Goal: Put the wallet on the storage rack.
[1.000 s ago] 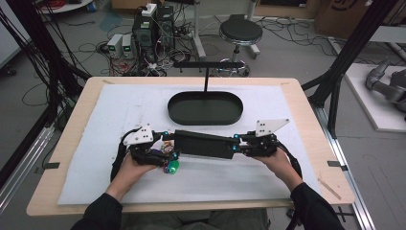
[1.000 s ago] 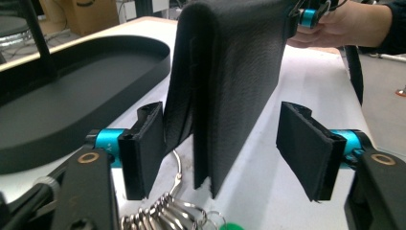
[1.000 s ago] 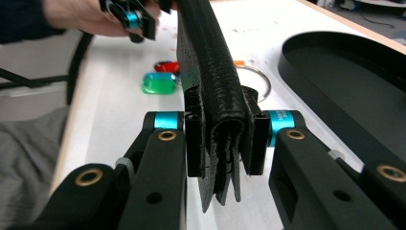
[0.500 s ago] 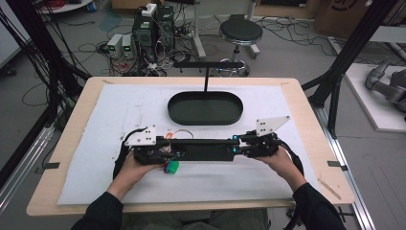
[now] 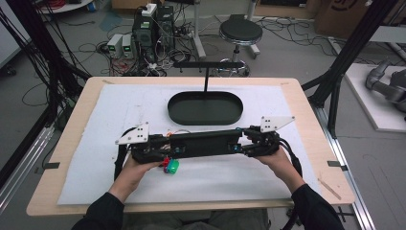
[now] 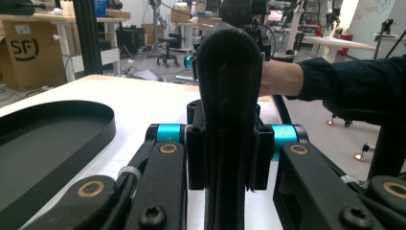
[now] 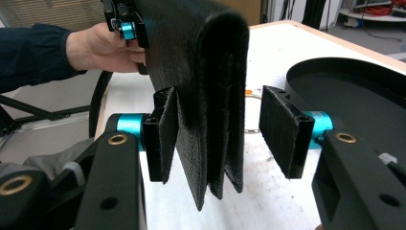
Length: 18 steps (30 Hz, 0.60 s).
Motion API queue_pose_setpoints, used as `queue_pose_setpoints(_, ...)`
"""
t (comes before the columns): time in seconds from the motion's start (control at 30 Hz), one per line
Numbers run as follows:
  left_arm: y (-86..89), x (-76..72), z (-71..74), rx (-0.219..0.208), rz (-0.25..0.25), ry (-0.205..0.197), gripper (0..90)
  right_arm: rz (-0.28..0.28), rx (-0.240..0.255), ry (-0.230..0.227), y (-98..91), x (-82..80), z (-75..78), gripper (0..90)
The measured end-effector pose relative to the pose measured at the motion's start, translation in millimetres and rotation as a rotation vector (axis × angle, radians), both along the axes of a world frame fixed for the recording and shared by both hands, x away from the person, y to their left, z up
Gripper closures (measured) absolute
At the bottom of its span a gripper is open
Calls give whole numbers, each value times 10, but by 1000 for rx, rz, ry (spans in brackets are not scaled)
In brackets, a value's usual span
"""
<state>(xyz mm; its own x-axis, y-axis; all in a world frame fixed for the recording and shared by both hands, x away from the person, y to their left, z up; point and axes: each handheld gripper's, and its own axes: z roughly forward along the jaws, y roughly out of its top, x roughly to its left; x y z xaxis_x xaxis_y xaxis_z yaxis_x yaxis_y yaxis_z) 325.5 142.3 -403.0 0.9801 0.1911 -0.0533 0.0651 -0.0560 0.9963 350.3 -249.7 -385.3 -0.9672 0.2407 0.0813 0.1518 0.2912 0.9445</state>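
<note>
The folded black cloth (image 5: 206,143) stretched crosswise between both tools — left tool (image 6: 225,158) clamped on it, right tool (image 7: 225,139) just opening, jaws apart.

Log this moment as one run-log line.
left tongs: shut on folded black fabric case | right tongs: just opened, case between pads | black oval tray: empty

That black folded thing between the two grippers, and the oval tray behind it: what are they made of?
The folded thing looks like woven fabric or felt: matte black, with a rough, fuzzy weave and soft rounded folds hanging in layers. The tray looks like hard plastic or painted metal, I can't tell which: smooth, dark, with a slight sheen and a stiff even rim.
</note>
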Motion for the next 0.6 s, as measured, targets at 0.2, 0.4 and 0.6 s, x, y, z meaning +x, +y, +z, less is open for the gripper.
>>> queue_pose_setpoints(0.2, 10, 7, -9, -13, 2, 6, 748, 16, 13, -11, 20, -20, 1, 637)
queue_pose_setpoints(0.4, 31, 26, -2, -6, 52, 38, 665, 56, 16, -23, 13, -38, 17, 759)
queue_pose_setpoints(0.6, 72, 64, 50, 46, 134, 91, 412, 23, -8, -53, 12, -52, 27, 773)
